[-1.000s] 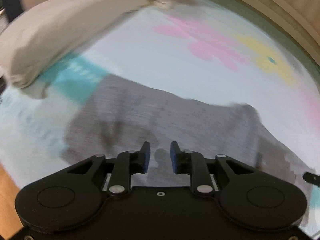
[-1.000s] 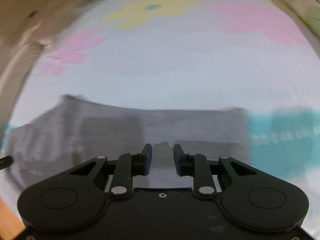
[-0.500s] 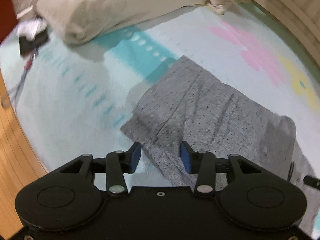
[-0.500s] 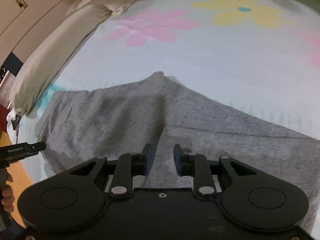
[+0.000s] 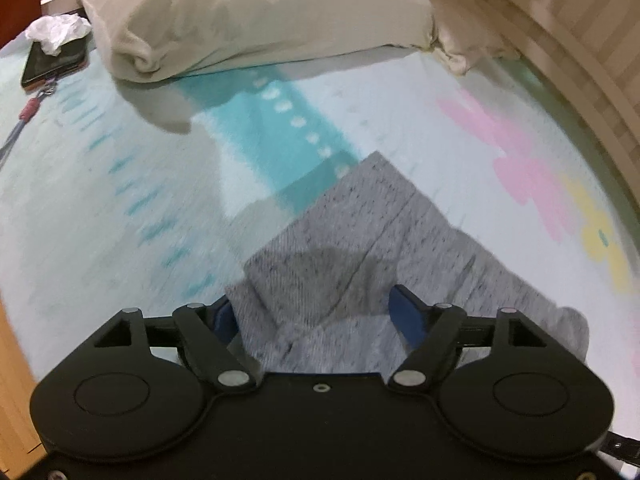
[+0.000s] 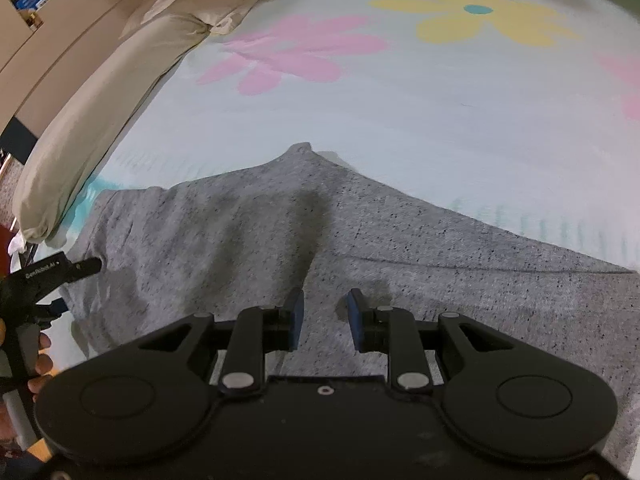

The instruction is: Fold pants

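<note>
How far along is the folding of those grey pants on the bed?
Partly done, it seems: the grey pants lie flattened on the flowered sheet, apparently doubled over. Now the left gripper, its jaws just opened wide, straddles one end; the right gripper hovers open over the middle. Gripping and the final fold remain.

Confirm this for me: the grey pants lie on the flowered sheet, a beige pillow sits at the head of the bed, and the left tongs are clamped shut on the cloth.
Not quite. The grey pants do lie on the flowered sheet and the beige pillow is there, but the left tongs are not clamped: the left wrist view shows their jaws spread wide, having just been opening, with a fold of the cloth between them.
</note>
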Tool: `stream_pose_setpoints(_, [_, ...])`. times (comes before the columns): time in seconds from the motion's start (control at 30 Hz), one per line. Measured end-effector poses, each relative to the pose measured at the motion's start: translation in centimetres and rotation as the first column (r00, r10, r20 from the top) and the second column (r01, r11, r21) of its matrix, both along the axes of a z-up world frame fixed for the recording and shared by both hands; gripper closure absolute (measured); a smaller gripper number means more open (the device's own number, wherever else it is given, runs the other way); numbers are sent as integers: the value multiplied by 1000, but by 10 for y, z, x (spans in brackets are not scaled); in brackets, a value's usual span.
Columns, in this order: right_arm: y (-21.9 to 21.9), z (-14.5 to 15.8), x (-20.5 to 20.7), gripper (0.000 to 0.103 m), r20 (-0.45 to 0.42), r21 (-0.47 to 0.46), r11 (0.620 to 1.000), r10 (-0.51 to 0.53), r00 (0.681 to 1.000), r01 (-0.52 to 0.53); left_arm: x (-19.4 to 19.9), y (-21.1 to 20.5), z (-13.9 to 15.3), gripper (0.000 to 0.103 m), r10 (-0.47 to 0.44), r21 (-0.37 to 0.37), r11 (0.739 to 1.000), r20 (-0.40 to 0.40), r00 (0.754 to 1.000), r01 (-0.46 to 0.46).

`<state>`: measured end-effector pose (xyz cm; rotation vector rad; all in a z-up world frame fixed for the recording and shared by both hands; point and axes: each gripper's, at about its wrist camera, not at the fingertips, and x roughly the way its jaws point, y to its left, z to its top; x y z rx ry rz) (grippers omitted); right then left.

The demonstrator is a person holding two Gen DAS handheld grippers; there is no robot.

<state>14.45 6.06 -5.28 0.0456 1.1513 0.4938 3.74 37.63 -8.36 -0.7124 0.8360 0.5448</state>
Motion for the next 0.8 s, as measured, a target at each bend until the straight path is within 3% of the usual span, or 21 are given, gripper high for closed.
stream_pose_setpoints(0.1, [2, -5, 7, 76, -5, 14, 1000, -22, 1000, 23, -2, 7, -1, 60, -11, -18, 1000, 38, 999, 12])
stream_pose_setpoints(0.23, [9, -12, 13, 77, -33, 30, 998, -46, 998, 47, -11, 17, 2, 78, 42, -107, 994, 86, 995, -33])
stream_pose_setpoints(0.43, [14, -27, -13, 77, -131, 29, 1000, -9, 991, 13, -9, -5, 34, 81, -27, 0, 1000, 130, 991, 27])
stream_pose_setpoints(0.53, [12, -26, -37, 77, -131, 31, 999, 37, 991, -33, -12, -17, 54, 82, -51, 22, 999, 182, 982, 48])
stream_pose_setpoints(0.8, [-6, -16, -75, 77, -135, 69, 985, 168, 977, -160, -16, -74, 118, 82, -211, 136, 975, 309, 927, 177])
